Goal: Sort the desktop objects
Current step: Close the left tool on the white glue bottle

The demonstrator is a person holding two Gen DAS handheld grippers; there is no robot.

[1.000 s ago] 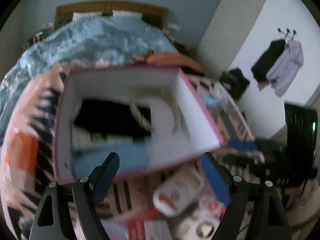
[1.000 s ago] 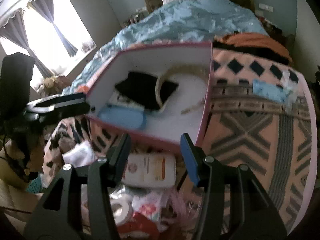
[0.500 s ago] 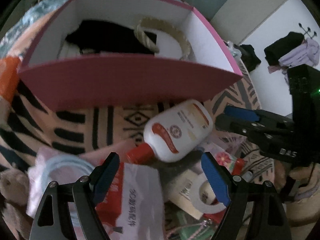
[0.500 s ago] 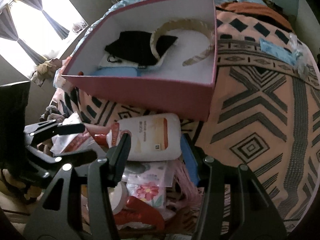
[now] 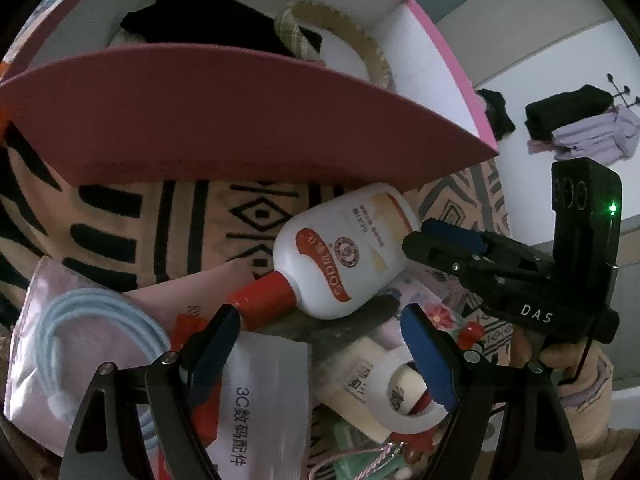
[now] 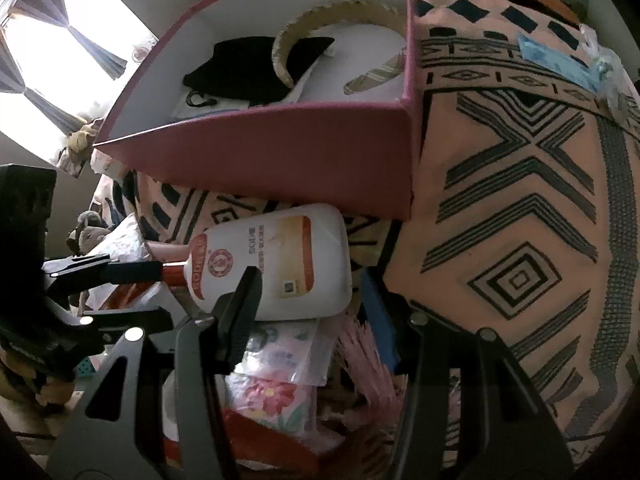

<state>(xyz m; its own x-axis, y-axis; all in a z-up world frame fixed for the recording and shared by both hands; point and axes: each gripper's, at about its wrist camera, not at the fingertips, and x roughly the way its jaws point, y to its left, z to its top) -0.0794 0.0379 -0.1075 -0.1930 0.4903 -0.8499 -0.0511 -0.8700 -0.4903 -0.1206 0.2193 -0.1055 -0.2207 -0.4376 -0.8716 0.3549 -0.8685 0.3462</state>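
White bottle (image 6: 276,264) lying between right tool (image 6: 308,300), seemingly ungripped

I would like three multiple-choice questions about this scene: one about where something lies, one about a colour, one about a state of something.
1. Where does the white bottle lie?
A. inside the pink box
B. on the patterned blanket, in front of the pink box
C. on the floor

2. What colour is the bottle's cap?
A. red
B. green
C. black

3. How does the left gripper stand?
A. shut on the bottle
B. shut on the tape roll
C. open, holding nothing

Answers:
1 B: the bottle rests below the front wall of the pink box, on the patterned blanket.
2 A: the cap at the bottle's neck is red.
3 C: its blue-padded fingers stand apart above the clutter, pressing on nothing.
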